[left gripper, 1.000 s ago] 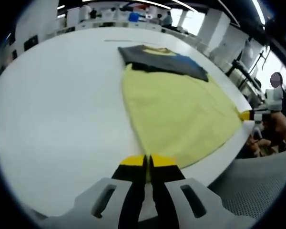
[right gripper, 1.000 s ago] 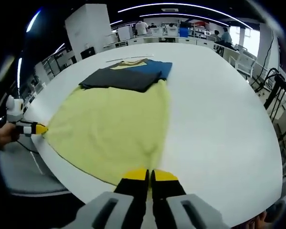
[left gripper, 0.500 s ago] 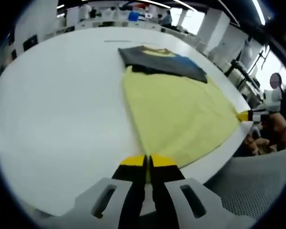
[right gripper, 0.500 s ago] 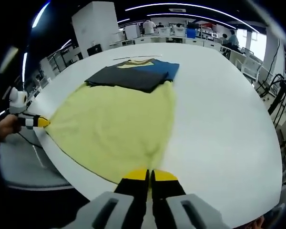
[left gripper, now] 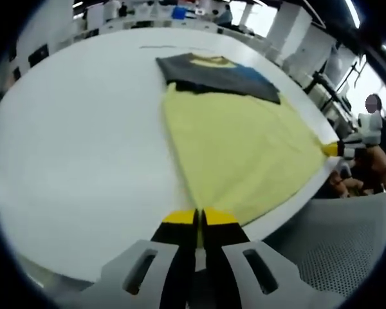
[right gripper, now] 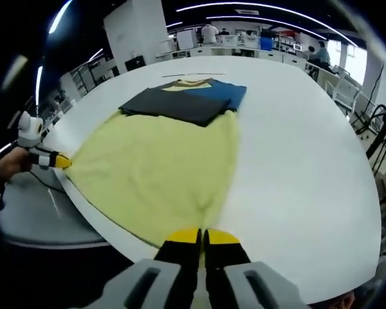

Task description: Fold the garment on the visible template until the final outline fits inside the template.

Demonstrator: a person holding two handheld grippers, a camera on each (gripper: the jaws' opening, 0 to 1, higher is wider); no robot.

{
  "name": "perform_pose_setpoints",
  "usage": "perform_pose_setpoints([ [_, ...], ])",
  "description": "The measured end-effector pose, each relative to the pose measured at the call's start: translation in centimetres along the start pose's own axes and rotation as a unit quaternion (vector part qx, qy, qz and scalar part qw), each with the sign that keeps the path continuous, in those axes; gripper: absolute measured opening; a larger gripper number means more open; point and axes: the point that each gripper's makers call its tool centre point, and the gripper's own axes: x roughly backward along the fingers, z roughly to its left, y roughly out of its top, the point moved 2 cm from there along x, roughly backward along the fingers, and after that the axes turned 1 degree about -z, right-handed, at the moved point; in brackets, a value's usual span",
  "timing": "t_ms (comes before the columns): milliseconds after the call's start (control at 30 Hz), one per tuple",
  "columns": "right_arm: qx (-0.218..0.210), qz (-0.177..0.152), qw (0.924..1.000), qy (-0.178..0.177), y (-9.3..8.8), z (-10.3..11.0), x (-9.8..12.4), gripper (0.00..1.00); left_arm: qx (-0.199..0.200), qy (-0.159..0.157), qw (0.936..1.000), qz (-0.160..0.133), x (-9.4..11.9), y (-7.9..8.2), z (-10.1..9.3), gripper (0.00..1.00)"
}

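A pale yellow garment [left gripper: 238, 148] lies spread flat on the white table [left gripper: 71, 148], its near hem along the table's edge. My left gripper [left gripper: 199, 222] is shut on one hem corner. The right gripper [left gripper: 338, 149] comes in from the right, pinching the other corner. In the right gripper view the same garment [right gripper: 154, 174] stretches from my right gripper [right gripper: 201, 235], shut on its corner, to the left gripper [right gripper: 56, 161] at the far left. A flat dark grey and blue piece [left gripper: 215, 74] [right gripper: 180, 100] lies at the garment's far end, overlapping it.
A grey mesh chair [left gripper: 334, 251] [right gripper: 38, 219] stands just off the table's near edge. A person's hand [left gripper: 367, 167] holds the other gripper. Bare white tabletop [right gripper: 296, 148] extends beside the garment. Desks and people are far behind.
Both views have shifted a little with the hands, toward the table's near edge. Both grippers keep their hold on the hem corners, and the garment lies much as before.
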Motion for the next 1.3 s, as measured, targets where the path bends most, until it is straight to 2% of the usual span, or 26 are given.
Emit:
perform_pose_setpoints([
  [300, 0.016, 0.013, 0.9997, 0.01, -0.5, 1.2, 0.7, 0.0, 0.015, 0.001, 0.9998, 0.008, 0.8, -1.2, 0.4, 0.0],
  [633, 0.014, 0.026, 0.9994, 0.015, -1.4, 2.2, 1.1, 0.0, 0.023, 0.005, 0.9995, 0.02, 1.7, -2.3, 0.5, 0.0],
  [733, 0.009, 0.023, 0.9996, 0.01, -1.7, 2.3, 1.3, 0.0, 0.05, 0.001, 0.9986, 0.018, 2.0, -2.6, 0.5, 0.0],
  [900, 0.004, 0.024, 0.9996, 0.01, -2.0, 2.5, 1.4, 0.0, 0.052, 0.001, 0.9985, 0.018, 2.3, -3.1, 0.4, 0.0],
  [1033, 0.006, 0.024, 0.9996, 0.01, -1.8, 2.5, 1.5, 0.0, 0.052, 0.001, 0.9985, 0.018, 2.3, -3.0, 0.3, 0.0],
  [1300, -0.018, 0.001, 0.9998, 0.007, -0.7, 2.1, 1.9, 0.0, 0.037, -0.012, 0.9992, 0.008, 2.9, -2.0, -0.2, 0.0],
])
